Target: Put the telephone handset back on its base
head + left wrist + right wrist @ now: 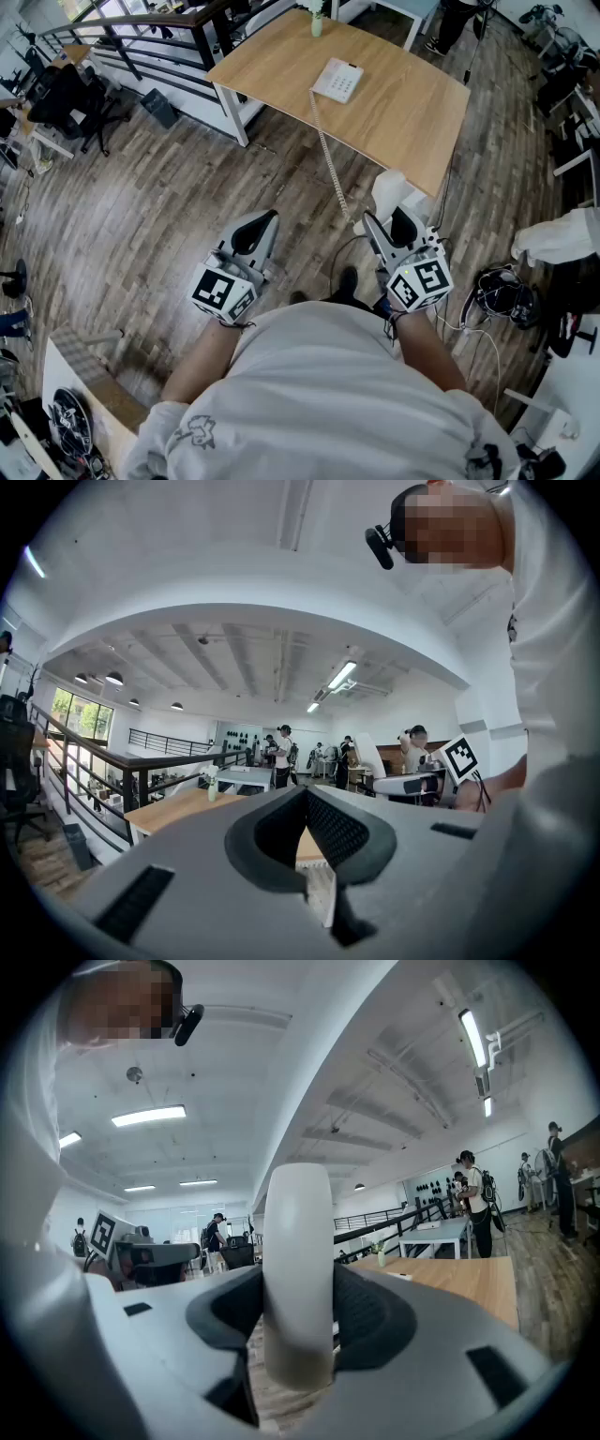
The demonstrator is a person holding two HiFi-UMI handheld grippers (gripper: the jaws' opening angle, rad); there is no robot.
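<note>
- The right claw (395,223) is clamped on the white telephone handset (388,190). In the right gripper view, its dark pads (367,1316) press both sides of the handset (298,1279), which stands upright between them and holds the jaws wide.
- The left claw (255,232) holds nothing. In the left gripper view its two jaws meet at the tips, and only the room shows past them.
- The handset is in the air over the wooden floor (141,206), just off the near corner of the counter (412,112) and well apart from its base.
- The telephone base (337,81) sits on the counter top with its keypad facing up.
- A coiled cord (328,150) runs from the base across the counter, over its near edge and down to the handset.
- A small vase (317,22) stands at the counter's far edge, beyond the base.
- Both claws are held side by side in front of the person's white shirt (319,394).
</note>
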